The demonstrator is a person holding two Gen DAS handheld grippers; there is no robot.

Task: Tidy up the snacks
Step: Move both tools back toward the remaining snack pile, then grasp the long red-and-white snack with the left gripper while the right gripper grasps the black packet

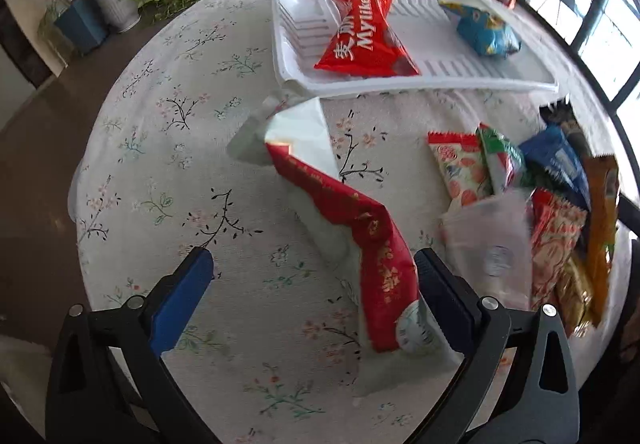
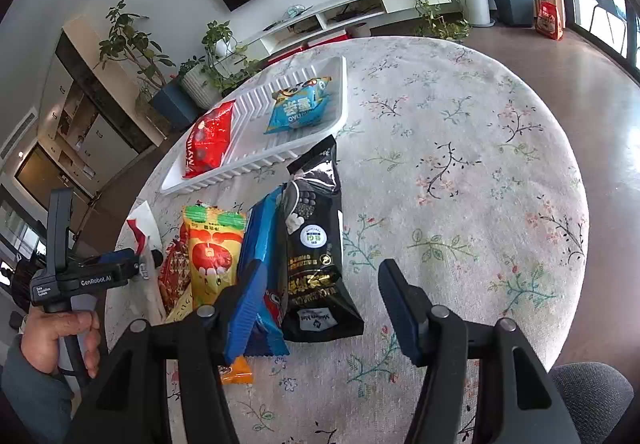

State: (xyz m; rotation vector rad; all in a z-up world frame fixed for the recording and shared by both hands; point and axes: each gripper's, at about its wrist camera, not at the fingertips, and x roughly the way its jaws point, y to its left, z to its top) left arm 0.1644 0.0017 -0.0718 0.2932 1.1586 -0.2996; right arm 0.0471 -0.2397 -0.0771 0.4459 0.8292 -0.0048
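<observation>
Barely started, by the look of it: the white tray near the tabletop's far edge holds just two bags, the red Mylikes bag and a blue chip bag. A pile of snacks waits nearer the person. The left gripper gapes wide around a red-and-white packet; the right gripper hangs wide open over a black pouch.

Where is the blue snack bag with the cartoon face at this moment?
The blue snack bag lies in the white tray, at its end away from the red Mylikes bag; the left wrist view also shows it.
</observation>
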